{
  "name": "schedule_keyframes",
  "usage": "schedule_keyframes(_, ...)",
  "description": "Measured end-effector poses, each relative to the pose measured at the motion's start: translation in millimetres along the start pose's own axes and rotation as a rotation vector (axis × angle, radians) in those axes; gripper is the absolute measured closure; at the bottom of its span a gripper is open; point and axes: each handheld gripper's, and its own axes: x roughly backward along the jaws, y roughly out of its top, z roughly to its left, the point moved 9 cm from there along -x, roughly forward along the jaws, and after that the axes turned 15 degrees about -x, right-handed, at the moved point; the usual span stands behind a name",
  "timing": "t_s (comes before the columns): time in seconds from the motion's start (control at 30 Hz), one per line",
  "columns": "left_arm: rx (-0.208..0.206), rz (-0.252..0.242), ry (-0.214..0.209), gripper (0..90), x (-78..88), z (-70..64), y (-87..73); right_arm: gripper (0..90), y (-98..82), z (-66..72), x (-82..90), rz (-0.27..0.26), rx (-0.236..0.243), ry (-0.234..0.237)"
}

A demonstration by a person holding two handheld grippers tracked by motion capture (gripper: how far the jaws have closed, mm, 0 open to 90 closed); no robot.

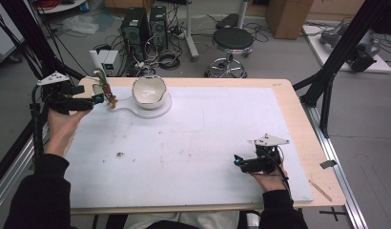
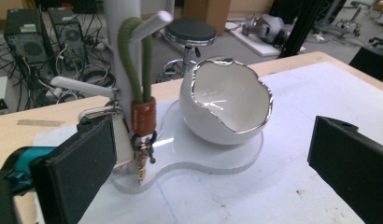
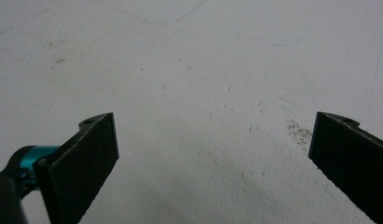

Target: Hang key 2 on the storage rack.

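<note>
A green cord keychain [image 2: 132, 65] with a brown leather band and metal clips hangs from a peg on a white post [image 2: 118, 42]. The post stands on a clear acrylic base [image 2: 203, 161]. The base also carries a white eggshell-shaped bowl [image 2: 227, 102] with a silver rim. My left gripper [image 2: 213, 168] is open, and its left jaw is close beside the keychain's lower end. In the high view the left gripper [image 1: 99, 98] is at the table's far left, by the keychain [image 1: 106, 88] and the bowl [image 1: 149, 90]. My right gripper [image 1: 237, 161] hovers open over the bare white mat [image 3: 194, 84], with nothing between its jaws.
A white mat [image 1: 193, 143] covers most of the wooden table [image 1: 298, 114]. A small dark speck [image 1: 119, 154] lies on the mat at the left. Beyond the far edge stand computer towers [image 1: 136, 28], cables and a black stool [image 1: 232, 40]. Black frame struts [image 1: 336, 57] rise at both sides.
</note>
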Motion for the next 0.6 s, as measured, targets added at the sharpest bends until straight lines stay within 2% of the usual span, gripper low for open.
schedule_keyframes(0.13, -0.02, 0.005, -0.008, 1.7, 0.3, -10.4, -5.8, 0.6, -0.2, -0.4, 0.5, 0.001, -0.004, 0.0)
schedule_keyframes(0.3, -0.074, 0.056, -0.005, 1.7, -1.5, -21.8, -19.3, 0.6, 0.0, -1.4, 1.4, -0.001, -0.006, 0.0)
schedule_keyframes(0.43, -0.062, 0.065, -0.04, 1.7, -2.7, -29.8, -26.3, 0.6, -0.2, -1.5, 1.5, 0.0, -0.006, -0.002)
schedule_keyframes(0.6, -0.063, 0.046, -0.041, 1.7, -0.1, -38.8, -31.0, 0.6, -0.2, -1.7, 1.7, -0.002, -0.008, -0.005)
